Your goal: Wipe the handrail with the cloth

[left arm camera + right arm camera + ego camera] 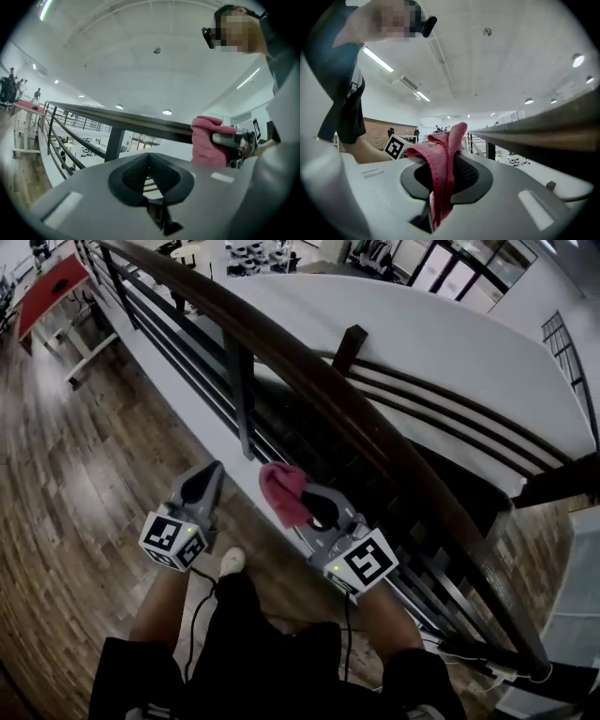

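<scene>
The right claw (305,502) is shut tight on the cloth (284,491). The cloth is pink, soft and fuzzy. It sticks up out of the tips in a bunchy lump.

The rail (356,411) is just beside this claw, up and to its right. The cloth does not look like it touches the rail yet. The rail is long, dark and smooth, like shiny wood. It runs slanting past the claw, from far ahead on the left to close by on the right. I think the cloth has to go up and right to land on it, then slide along it.

The left claw (202,486) is closed with nothing in it. It is farther from the rail, so the right claw is the near one.
</scene>
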Available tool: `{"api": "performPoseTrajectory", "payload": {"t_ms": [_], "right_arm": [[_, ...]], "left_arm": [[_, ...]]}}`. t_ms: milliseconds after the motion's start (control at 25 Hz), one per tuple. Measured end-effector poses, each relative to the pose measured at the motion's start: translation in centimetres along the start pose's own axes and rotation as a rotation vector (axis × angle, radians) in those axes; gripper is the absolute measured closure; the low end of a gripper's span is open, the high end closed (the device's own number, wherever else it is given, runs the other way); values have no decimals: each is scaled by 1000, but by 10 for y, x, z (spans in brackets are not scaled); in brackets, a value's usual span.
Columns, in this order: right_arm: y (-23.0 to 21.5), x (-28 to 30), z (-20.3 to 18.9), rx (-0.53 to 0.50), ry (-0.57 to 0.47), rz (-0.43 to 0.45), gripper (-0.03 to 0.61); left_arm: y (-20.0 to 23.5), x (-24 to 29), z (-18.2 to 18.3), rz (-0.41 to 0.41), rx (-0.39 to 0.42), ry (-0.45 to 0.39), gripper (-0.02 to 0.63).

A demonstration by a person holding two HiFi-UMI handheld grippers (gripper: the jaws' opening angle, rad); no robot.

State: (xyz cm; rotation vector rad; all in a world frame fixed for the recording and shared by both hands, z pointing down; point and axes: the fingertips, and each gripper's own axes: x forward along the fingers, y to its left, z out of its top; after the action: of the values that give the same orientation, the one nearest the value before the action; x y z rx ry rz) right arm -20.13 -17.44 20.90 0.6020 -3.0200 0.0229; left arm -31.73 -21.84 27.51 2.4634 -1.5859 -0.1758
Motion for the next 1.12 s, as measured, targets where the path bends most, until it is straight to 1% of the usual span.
{"api": "performPoseTrajectory", "payload": {"t_ms": [40,120,280,400,520,600,720,880,1000,1120], "right_arm": [[1,0,18,-11,-22,-15,529],[-1,0,48,-27,-54,-74,529],[-20,-12,82,-3,-69,-236,529],[-25,-43,102,42,-152,-384,529],[-19,-97,109,56,-211,-521,529],[-9,-140,111,45,-227,-600,529],[13,-206,118,28,-249,-710,529],[61,-287,127,0,-248,-850,529],[88,-340,134,-10,-252,-920,529],[112,-377,133,-14,-247,-956,529]], "left_arm": [[-1,1,12,-14,-9,-1,614],[1,7,39,-52,-25,-7,614],[-3,29,87,-188,2,0,614],[-12,38,105,-278,-13,7,614],[-33,39,110,-341,-23,-5,614],[-57,33,113,-384,-14,-22,614],[-106,27,116,-452,3,-41,614],[-184,13,117,-559,-29,-29,614],[-242,3,122,-616,-53,-19,614],[-290,-13,124,-672,-47,-25,614]]}}
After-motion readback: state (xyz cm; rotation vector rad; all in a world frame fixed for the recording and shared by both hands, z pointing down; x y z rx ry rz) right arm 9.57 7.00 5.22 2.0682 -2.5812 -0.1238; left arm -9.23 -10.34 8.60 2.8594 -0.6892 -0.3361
